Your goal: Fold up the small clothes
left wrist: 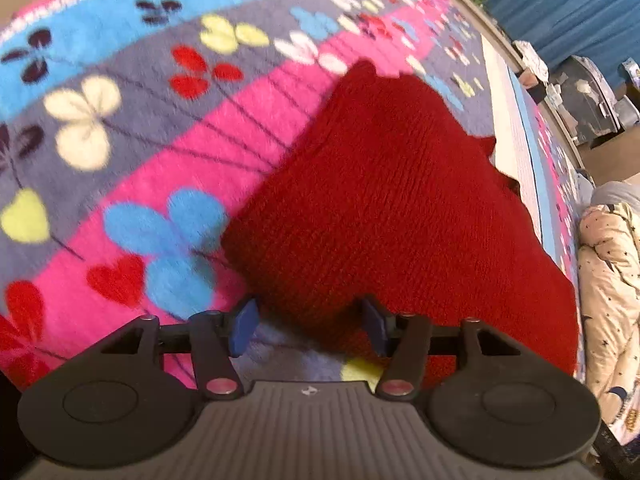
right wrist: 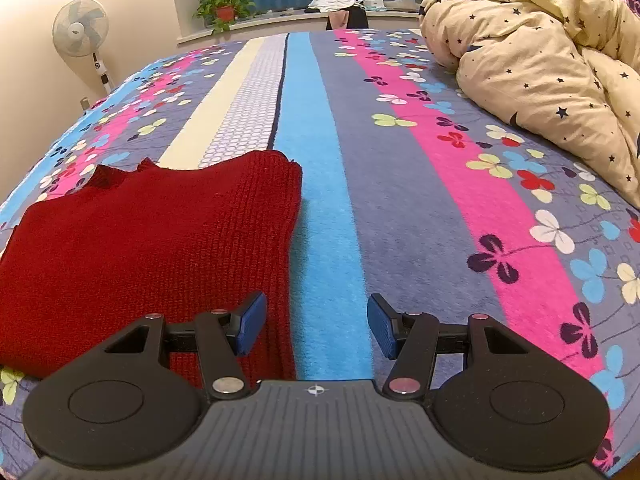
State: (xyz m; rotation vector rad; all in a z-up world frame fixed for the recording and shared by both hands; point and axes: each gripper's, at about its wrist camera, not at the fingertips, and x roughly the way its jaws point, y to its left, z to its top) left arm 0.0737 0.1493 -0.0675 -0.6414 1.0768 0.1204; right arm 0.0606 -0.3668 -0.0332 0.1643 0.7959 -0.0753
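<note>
Nearest the lens in the left wrist view, the left gripper (left wrist: 310, 330) stands released, its blue pads spread wide with a near corner of the red knitted sweater (left wrist: 384, 208) lying between them, not pinched. The sweater lies folded flat on the bed's flowered blanket (left wrist: 120, 128), filling the centre and lower right of that frame, its long axis running from the lower right up toward the upper middle, where its far corner points. In the right wrist view the right gripper (right wrist: 316, 326) is likewise released, holding nothing, its left pad over the sweater's (right wrist: 152, 240) near right edge and its right pad over the blanket's (right wrist: 400, 184) grey stripe. There the sweater sits in the lower left, its collar notch toward the upper left. A star-printed quilt (right wrist: 540, 64) is bunched at the upper right. No writing is legible on the sweater.
</note>
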